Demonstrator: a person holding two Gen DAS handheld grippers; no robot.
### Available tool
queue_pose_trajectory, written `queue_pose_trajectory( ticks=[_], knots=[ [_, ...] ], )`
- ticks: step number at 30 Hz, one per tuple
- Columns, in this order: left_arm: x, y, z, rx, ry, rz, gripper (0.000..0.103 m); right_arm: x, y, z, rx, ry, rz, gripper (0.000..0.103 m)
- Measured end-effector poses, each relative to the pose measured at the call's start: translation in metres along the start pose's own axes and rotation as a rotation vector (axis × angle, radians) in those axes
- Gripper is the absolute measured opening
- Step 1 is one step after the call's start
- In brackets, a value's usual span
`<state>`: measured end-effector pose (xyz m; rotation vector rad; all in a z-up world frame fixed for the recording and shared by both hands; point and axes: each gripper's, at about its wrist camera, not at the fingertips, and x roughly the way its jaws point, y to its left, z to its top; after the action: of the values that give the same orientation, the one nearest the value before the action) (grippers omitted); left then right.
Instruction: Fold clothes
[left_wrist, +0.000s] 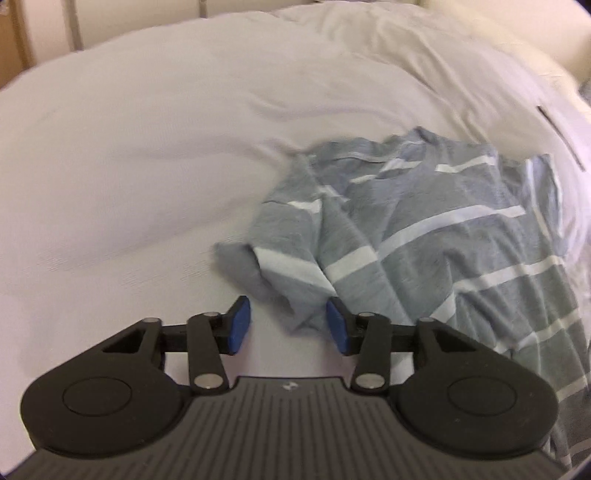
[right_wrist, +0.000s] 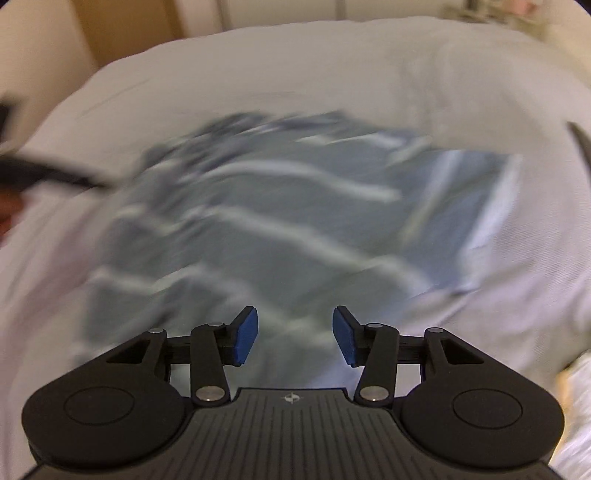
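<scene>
Left gripper (left_wrist: 288, 325) jaws apart, empty, straddling sleeve tip of grey striped shirt (left_wrist: 424, 229) crumpled on white bed (left_wrist: 129, 147). Right gripper (right_wrist: 294, 335) released above it, blurred. Step: regrasping sleeve; next needs pinch, then spread flat.

The shirt (left_wrist: 424, 236) at the centre right of the left wrist view is grey-blue with thin white stripes. The bedsheet (left_wrist: 129, 166) filling the left is plain white. Both grippers' pads (left_wrist: 240, 325) are blue on black arms.
</scene>
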<state>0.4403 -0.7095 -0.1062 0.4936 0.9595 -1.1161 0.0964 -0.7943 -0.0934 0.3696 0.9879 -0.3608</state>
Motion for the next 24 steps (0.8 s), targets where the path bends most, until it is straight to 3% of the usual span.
queue_pose_trajectory(
  ticks=[1, 4, 7, 9, 13, 15, 16, 17, 19, 20, 21, 24],
  knots=[
    [0.007, -0.001, 0.002, 0.005, 0.019, -0.027, 0.0, -0.002, 0.013, -0.001, -0.023, 0.008, 0.026, 0.053],
    [0.005, 0.002, 0.015, -0.025, 0.054, -0.052, 0.0, 0.003, 0.058, -0.01, -0.134, 0.027, 0.086, 0.058],
    [-0.026, 0.016, 0.039, -0.121, -0.03, -0.127, 0.0, 0.017, 0.094, -0.015, -0.216, 0.042, 0.121, 0.057],
    [-0.042, 0.029, 0.056, -0.125, -0.085, -0.142, 0.0, 0.028, 0.113, -0.015, -0.243, 0.053, 0.135, 0.059],
    [-0.051, 0.06, 0.071, -0.164, -0.156, -0.098, 0.0, 0.058, 0.142, -0.012, -0.288, 0.085, 0.124, 0.06],
    [-0.05, 0.074, 0.064, -0.202, -0.159, -0.081, 0.004, 0.074, 0.15, -0.01, -0.326, 0.119, 0.088, 0.06],
    [-0.049, 0.079, 0.059, -0.213, -0.155, -0.074, 0.012, 0.081, 0.152, -0.01, -0.336, 0.136, 0.077, 0.06],
    [-0.047, 0.082, 0.052, -0.212, -0.14, -0.064, 0.025, 0.085, 0.152, -0.01, -0.33, 0.146, 0.079, 0.056],
    [-0.038, 0.084, 0.037, -0.188, -0.093, -0.048, 0.03, 0.084, 0.146, -0.008, -0.302, 0.167, 0.091, 0.035],
    [-0.032, 0.082, 0.03, -0.166, -0.066, -0.045, 0.03, 0.081, 0.142, -0.008, -0.288, 0.174, 0.087, 0.011],
    [-0.025, 0.08, 0.024, -0.145, -0.041, -0.042, 0.03, 0.078, 0.137, -0.008, -0.275, 0.18, 0.08, 0.0],
    [-0.005, 0.077, 0.015, -0.12, 0.006, -0.064, 0.031, 0.059, 0.119, -0.014, -0.23, 0.187, 0.031, 0.0]
  ],
)
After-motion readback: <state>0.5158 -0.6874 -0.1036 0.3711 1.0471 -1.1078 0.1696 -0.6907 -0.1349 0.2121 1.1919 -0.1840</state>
